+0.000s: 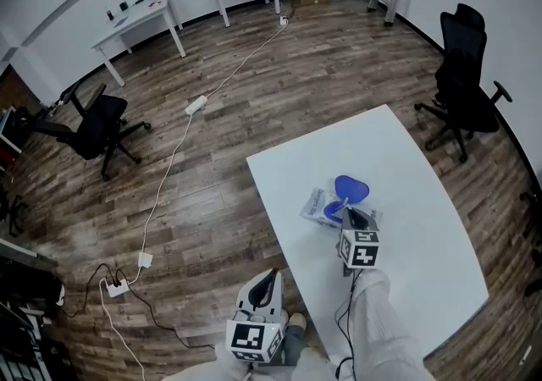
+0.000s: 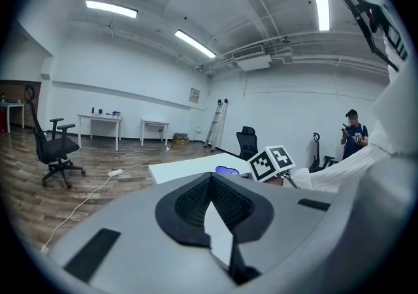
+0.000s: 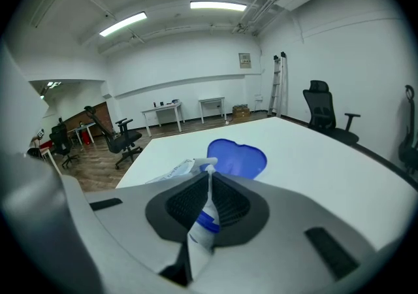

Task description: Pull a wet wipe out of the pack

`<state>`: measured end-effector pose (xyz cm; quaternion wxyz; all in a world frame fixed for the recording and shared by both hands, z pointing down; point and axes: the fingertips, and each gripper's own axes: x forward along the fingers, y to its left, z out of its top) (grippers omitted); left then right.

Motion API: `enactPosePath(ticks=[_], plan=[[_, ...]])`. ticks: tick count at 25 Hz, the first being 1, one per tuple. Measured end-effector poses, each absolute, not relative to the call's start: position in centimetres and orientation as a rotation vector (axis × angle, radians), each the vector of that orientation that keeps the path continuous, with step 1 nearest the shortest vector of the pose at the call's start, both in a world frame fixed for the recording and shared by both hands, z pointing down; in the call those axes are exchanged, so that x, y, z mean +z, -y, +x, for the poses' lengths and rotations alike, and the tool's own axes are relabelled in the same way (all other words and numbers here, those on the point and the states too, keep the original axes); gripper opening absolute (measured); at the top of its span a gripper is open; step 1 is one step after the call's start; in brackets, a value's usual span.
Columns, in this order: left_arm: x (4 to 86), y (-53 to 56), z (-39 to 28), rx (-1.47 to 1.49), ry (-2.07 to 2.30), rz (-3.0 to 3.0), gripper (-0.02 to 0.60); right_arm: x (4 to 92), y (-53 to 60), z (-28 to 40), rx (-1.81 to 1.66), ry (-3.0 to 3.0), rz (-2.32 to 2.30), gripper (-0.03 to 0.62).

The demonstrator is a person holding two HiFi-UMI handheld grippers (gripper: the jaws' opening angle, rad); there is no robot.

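The wet wipe pack lies flat on the near left part of the tabletop, its blue lid swung open on the far side. The lid is a stiff, smooth, rounded flap; the pack itself is soft, crinkled, pale film with blue print.

The right claw sits at the pack's opening, angled down. In the right gripper view its ribbed black pads are pressed together on a thin white sheet that carries a blue band and hangs limp and folded between them. Whether this is the wipe or a fold of the pack's film cannot be told.

The step in hand looks like the pinch being made, with the pull itself not yet done. The next move probably calls for a steady draw up and away. The light pack is likely to lift with the sheet, since nothing pins it down.

The left claw hangs off the tabletop's near left edge, well apart from the pack, pads together and holding nothing.

The tabletop is plain, matte and white, with a curved right edge. Beyond it lies the wood-plank floor.
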<state>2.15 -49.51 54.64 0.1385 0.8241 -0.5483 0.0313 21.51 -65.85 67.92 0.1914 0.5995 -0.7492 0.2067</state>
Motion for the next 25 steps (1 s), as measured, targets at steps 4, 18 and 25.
enactPosePath(ticks=[4,18,25], plan=[[54.6,49.5,2.0,0.088,1.586,2.382,-0.002,67.7,65.8,21.5,0.578,2.105,1.684,0.017],[54.3,49.2,2.3,0.064,1.585,2.394,-0.002,65.6,65.6,21.4,0.538,2.151,1.720,0.014],[53.5,48.9,2.6,0.038,1.577,2.413,-0.002,62.7,65.8,21.4,0.485,2.182,1.750,0.014]])
